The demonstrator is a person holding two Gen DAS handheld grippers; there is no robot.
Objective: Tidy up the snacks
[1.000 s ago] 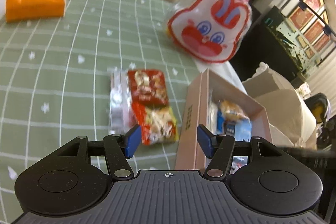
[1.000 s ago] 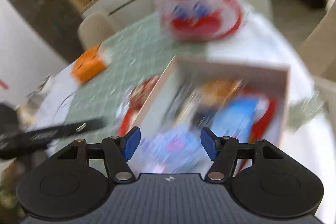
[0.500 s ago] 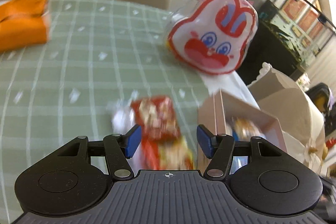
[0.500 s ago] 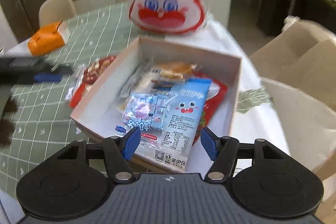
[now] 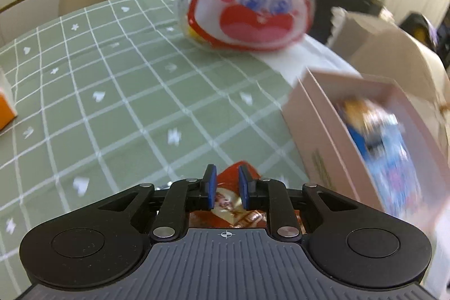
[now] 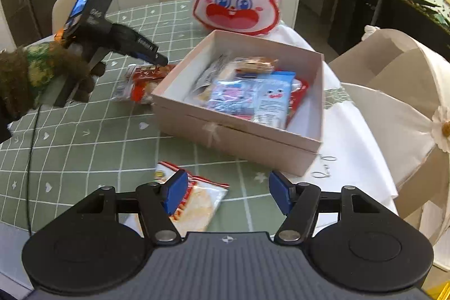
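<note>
A red snack packet (image 5: 226, 201) lies on the green checked tablecloth (image 5: 112, 103), just left of the pink open box (image 5: 323, 137). My left gripper (image 5: 227, 179) is closing onto this packet, its blue pads pressing on the packet's sides. In the right wrist view the left gripper (image 6: 156, 58) bears down on the same red packet (image 6: 146, 78) beside the box (image 6: 239, 131), which holds several snack packets. My right gripper (image 6: 227, 191) hangs open over the table's near edge. A white and orange packet (image 6: 197, 204) lies under its left finger, with nothing between the pads.
A large rabbit-face bag (image 6: 237, 4) stands behind the box. An orange carton (image 5: 5, 111) sits far left. A person's hand in a fuzzy brown sleeve (image 6: 28, 72) holds the left gripper. Beige chairs (image 6: 393, 69) ring the table, and a white cloth (image 6: 351, 137) covers its right edge.
The left gripper dropped and rolled toward the red packet, and its jaws went from wide apart to closed on it. The right gripper swung back, bringing the box and a near packet into view.
</note>
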